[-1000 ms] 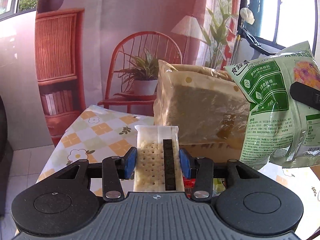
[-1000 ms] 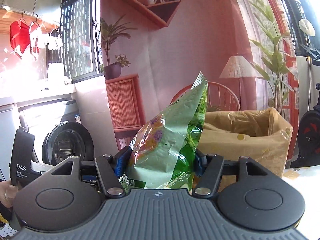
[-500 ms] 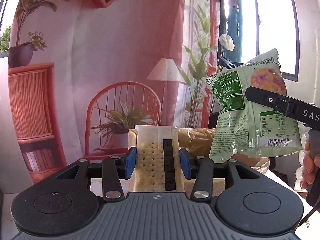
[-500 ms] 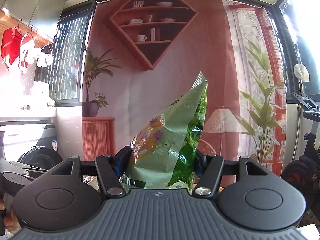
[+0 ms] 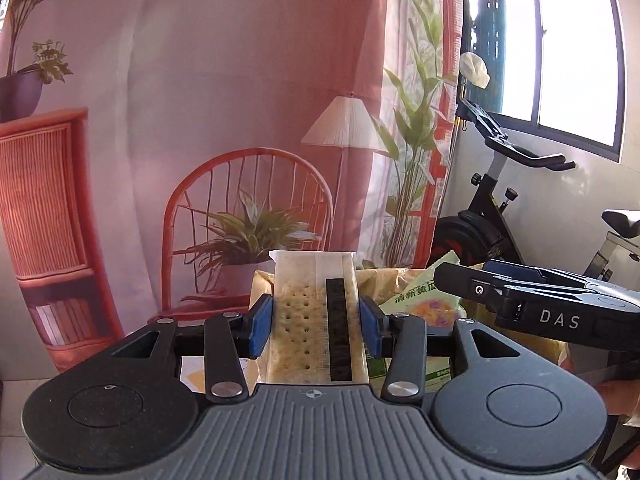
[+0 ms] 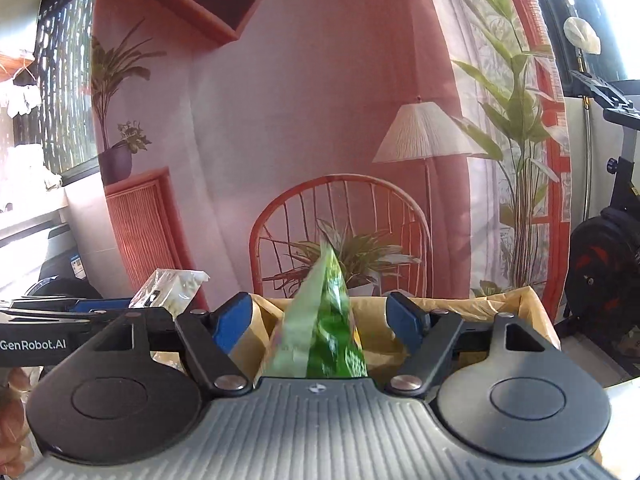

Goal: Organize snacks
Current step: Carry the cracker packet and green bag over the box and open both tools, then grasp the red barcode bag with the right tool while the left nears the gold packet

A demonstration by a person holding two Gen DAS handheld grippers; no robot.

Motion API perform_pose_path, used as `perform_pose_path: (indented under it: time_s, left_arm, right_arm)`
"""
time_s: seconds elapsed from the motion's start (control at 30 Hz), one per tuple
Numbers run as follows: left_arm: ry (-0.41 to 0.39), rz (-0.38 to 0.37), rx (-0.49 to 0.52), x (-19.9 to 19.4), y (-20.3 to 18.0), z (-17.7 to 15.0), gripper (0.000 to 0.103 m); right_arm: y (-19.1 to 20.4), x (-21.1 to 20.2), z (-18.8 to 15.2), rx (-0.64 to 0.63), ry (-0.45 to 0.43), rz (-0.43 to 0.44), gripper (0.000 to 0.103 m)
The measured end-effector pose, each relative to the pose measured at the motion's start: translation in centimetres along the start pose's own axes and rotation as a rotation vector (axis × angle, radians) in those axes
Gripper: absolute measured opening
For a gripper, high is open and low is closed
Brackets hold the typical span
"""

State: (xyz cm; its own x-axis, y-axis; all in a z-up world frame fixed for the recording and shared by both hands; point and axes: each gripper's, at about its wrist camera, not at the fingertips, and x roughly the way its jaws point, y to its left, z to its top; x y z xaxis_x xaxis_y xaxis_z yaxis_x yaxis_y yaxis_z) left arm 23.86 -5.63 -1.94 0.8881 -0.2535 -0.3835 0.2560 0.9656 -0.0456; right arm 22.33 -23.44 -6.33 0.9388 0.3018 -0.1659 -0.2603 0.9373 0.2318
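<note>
Here the left gripper [image 5: 316, 330] pinches an upright cracker pack [image 5: 314, 320] above the box [image 6: 532, 312], while the right gripper [image 6: 320, 320] has its fingers spread, the green bag [image 6: 324, 332] blurred between them over the box

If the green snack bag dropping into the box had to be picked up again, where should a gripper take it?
Grip the green snack bag near its upper sealed edge, coming from above. It stands edge-on and thin between the open right gripper fingers, inside the box, whose walls block a sideways approach.
</note>
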Motion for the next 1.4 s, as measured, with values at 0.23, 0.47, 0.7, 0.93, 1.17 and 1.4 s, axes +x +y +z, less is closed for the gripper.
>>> perform_pose_path:
  time_s: [0.23,0.47,0.7,0.93,1.17,1.4]
  left_arm:
    - [0.015,-0.016,0.035,2.6,-1.3,-0.1,0.048]
    - [0.008,-0.013,0.014,3.2,-1.5,-0.8,0.069]
    - [0.038,-0.011,-0.044,-1.0,-0.6,-1.8,0.067]
    - [0.081,-0.028,-0.023,-5.1,0.3,-5.7,0.066]
    - [0.201,-0.01,-0.049,-4.8,2.2,-10.8,0.058]
    - [0.289,0.007,-0.07,-3.2,2.9,-15.0,0.054]
  right_arm:
    - [-2.0,-2.1,-0.3,0.012,-0.002,0.001,0.078]
    - [-2.8,-5.3,-1.0,0.003,-0.002,0.01,0.077]
    - [-2.4,-8.8,-2.4,0.028,-0.026,0.054,0.073]
    - [-1.3,-11.8,-6.0,0.081,-0.002,0.065,0.068]
    - [-1.0,-13.4,-10.7,0.135,0.085,0.043,0.067]
    - [-1.4,-12.1,-14.9,0.153,0.224,0.021,0.065]
